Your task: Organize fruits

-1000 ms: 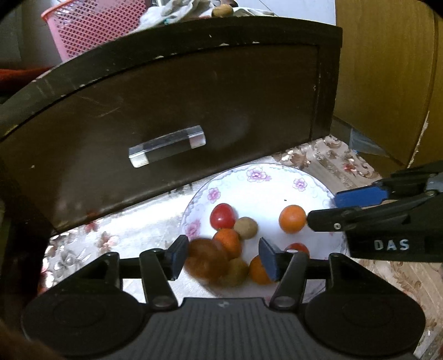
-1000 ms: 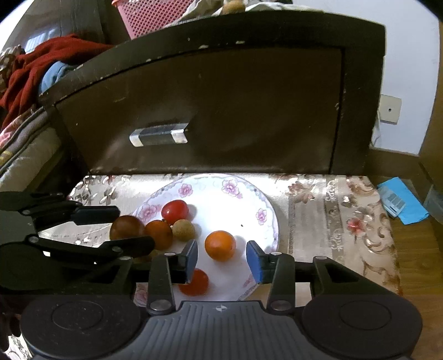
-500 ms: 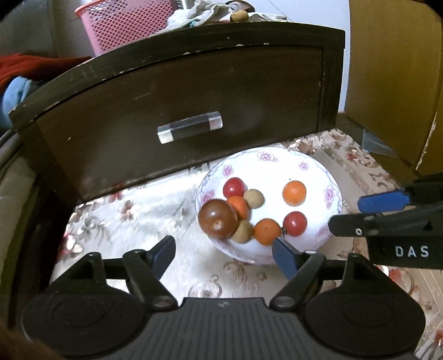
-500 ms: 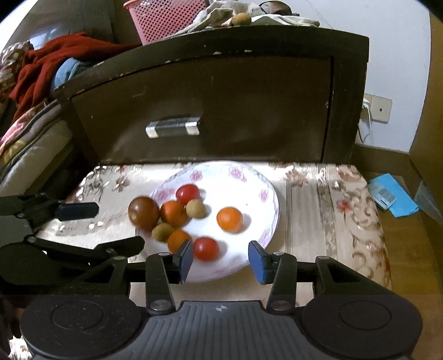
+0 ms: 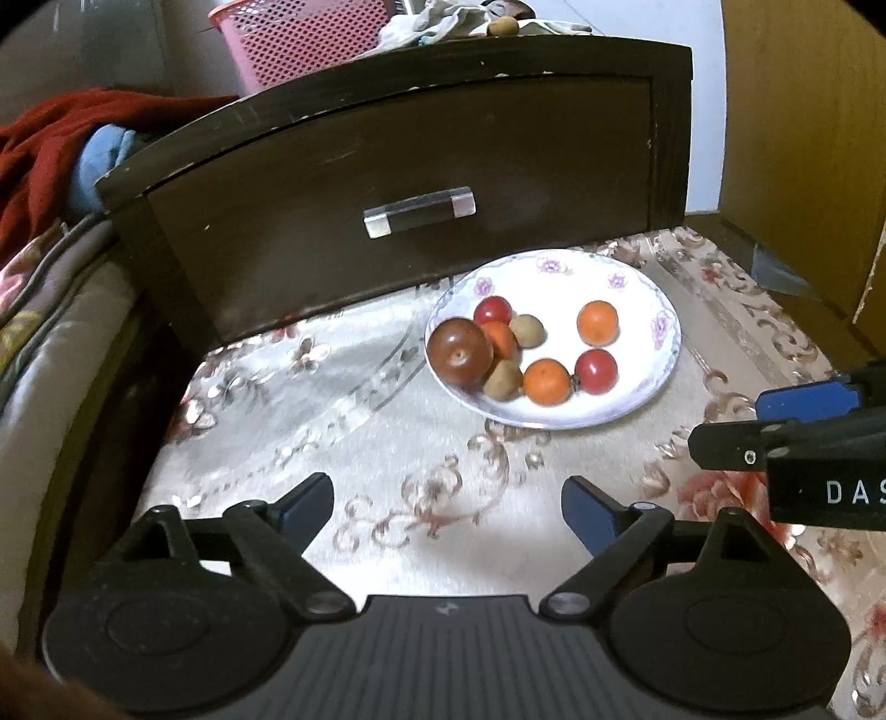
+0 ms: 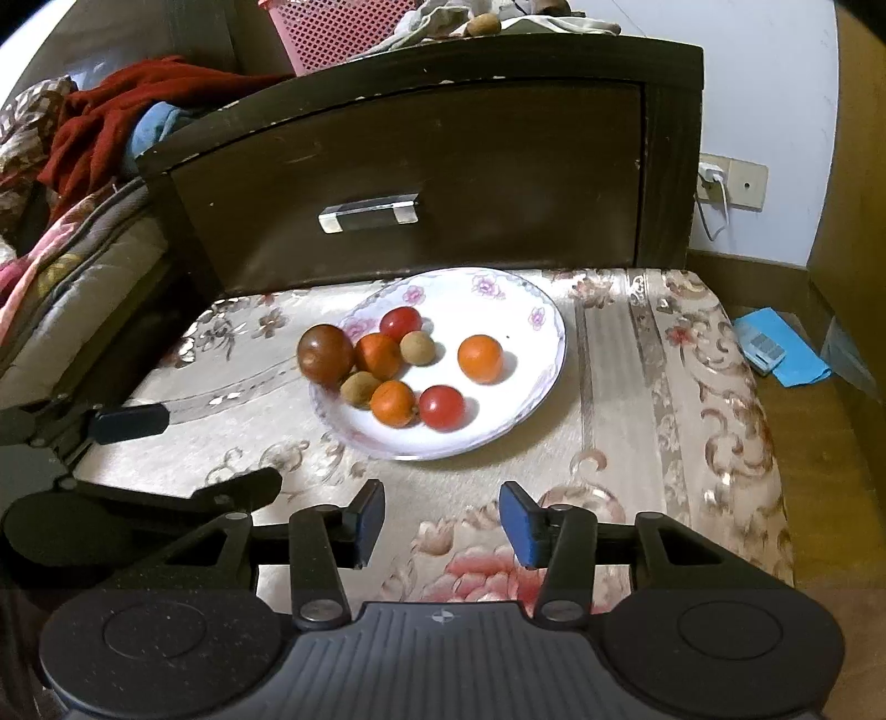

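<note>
A white floral plate (image 5: pixel 637 282) (image 6: pixel 531 310) sits on a patterned cloth and holds several small fruits. A large dark brown fruit (image 5: pixel 458 351) (image 6: pixel 325 354) rests on its left rim, beside oranges (image 5: pixel 597 322) (image 6: pixel 480 358), red tomatoes (image 5: pixel 595 371) (image 6: pixel 441 408) and small tan fruits (image 5: pixel 527 330) (image 6: pixel 416 348). My left gripper (image 5: pixel 447 507) is open wide and empty, well in front of the plate. My right gripper (image 6: pixel 441 520) is open and empty, also in front of the plate. Each gripper shows at the edge of the other's view.
A dark wooden drawer front (image 5: pixel 421 183) with a clear handle (image 5: pixel 420 211) stands right behind the plate. A pink basket (image 5: pixel 310 39) and cloths lie on top. Bedding and a red garment (image 6: pixel 105 127) are at left. A blue packet (image 6: pixel 775 354) lies on the floor at right.
The dark brown fruit left my left gripper and now rests on the plate's left rim. Both grippers have pulled back and up from the plate, and the left one opened wider.
</note>
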`<state>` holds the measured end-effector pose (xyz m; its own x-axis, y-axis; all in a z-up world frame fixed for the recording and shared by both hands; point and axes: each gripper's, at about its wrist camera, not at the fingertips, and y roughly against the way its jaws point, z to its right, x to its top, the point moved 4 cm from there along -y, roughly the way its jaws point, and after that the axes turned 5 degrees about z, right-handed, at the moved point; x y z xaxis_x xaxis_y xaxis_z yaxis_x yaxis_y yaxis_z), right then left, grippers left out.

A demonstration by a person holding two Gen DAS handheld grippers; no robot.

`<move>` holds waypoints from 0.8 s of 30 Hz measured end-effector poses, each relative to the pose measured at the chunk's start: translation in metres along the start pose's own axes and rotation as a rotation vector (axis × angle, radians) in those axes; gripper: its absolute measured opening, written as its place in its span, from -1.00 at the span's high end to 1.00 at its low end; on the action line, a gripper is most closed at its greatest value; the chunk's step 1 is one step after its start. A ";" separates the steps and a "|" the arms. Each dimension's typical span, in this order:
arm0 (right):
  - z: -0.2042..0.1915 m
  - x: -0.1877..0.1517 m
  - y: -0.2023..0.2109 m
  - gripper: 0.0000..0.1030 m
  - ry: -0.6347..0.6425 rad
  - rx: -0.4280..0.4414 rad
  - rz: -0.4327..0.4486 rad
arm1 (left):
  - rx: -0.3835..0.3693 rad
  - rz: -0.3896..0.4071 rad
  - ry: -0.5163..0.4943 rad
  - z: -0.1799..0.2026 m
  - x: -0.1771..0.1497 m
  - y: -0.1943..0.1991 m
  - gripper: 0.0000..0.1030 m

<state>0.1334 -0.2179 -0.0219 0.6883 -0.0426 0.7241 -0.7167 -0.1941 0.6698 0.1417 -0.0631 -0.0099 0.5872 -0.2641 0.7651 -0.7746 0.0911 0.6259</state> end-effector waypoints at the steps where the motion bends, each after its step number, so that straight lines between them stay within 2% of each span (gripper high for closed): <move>1: -0.001 -0.002 0.003 0.15 -0.004 0.000 0.001 | -0.005 -0.001 0.014 -0.001 -0.002 0.004 -0.90; 7: -0.009 -0.015 0.019 0.12 -0.013 0.010 -0.001 | -0.013 -0.002 0.064 -0.002 -0.011 0.020 -0.99; 17: -0.016 -0.032 0.041 0.11 -0.029 0.017 0.002 | 0.004 -0.004 0.076 0.001 -0.029 0.043 -1.00; 24: -0.023 -0.048 0.058 0.11 -0.041 0.024 -0.003 | 0.011 -0.033 0.122 0.002 -0.048 0.064 -1.00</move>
<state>0.0560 -0.2044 -0.0137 0.6945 -0.0820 0.7148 -0.7124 -0.2177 0.6672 0.0639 -0.0464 -0.0071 0.6359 -0.1482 0.7574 -0.7566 0.0737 0.6497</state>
